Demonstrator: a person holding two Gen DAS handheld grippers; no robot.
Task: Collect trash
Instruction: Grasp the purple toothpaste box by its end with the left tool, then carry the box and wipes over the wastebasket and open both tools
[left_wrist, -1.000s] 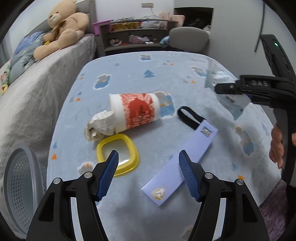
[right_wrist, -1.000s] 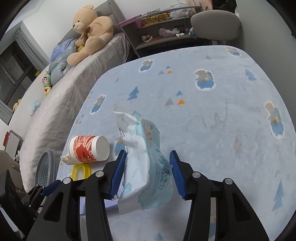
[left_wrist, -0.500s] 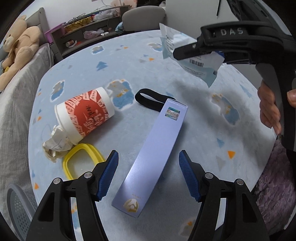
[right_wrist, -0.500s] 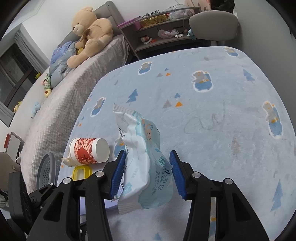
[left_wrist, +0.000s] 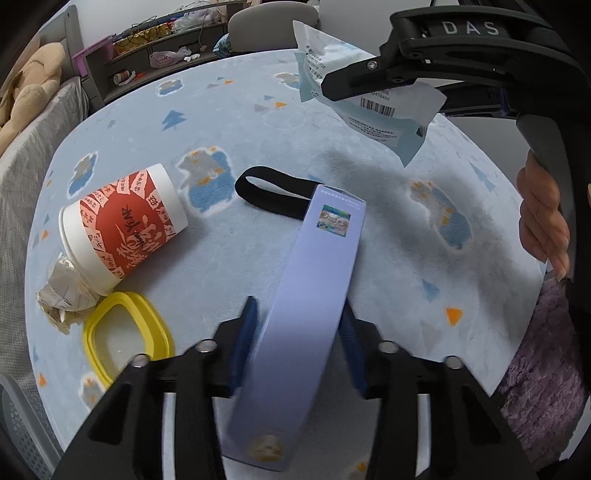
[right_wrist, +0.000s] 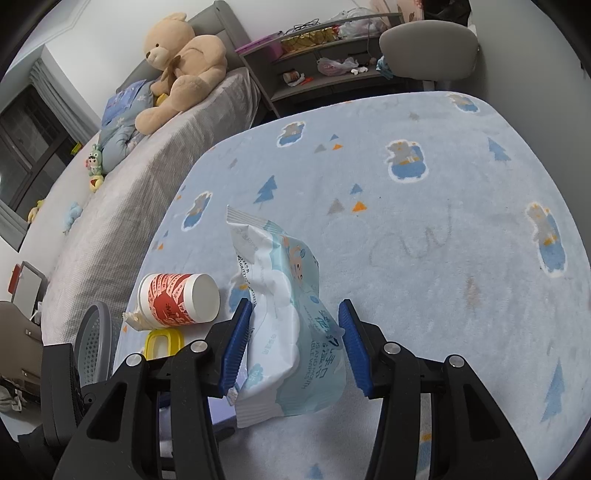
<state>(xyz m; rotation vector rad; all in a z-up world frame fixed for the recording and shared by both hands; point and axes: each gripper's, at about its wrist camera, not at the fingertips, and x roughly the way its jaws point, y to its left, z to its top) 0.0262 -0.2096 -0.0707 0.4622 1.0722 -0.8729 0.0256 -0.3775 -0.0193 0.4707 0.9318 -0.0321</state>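
A long lavender box (left_wrist: 317, 277) lies on the blue patterned tablecloth (left_wrist: 388, 258), running between the fingers of my left gripper (left_wrist: 297, 332). Its jaws are closing, and the blue pads meet the box's long sides. A black strap loop (left_wrist: 269, 195) lies at the box's far end. To the left, a red and white paper cup (left_wrist: 125, 229) lies on its side with crumpled paper (left_wrist: 62, 295) at its mouth, beside a yellow lid (left_wrist: 125, 336). My right gripper (right_wrist: 295, 343) hangs above the table, shut on a pale blue wet-wipe pack (right_wrist: 284, 295).
A grey mesh basket (right_wrist: 92, 332) stands at the table's left edge, next to a grey bed with a teddy bear (right_wrist: 181, 62). A person's hand (left_wrist: 543, 221) holds the right gripper's handle. A grey chair (right_wrist: 428, 51) and cluttered shelves stand behind the table.
My left gripper swung right, sank and rolled into line with the lavender box, and its jaws narrowed around the box. The right gripper stayed still with the wipe pack.
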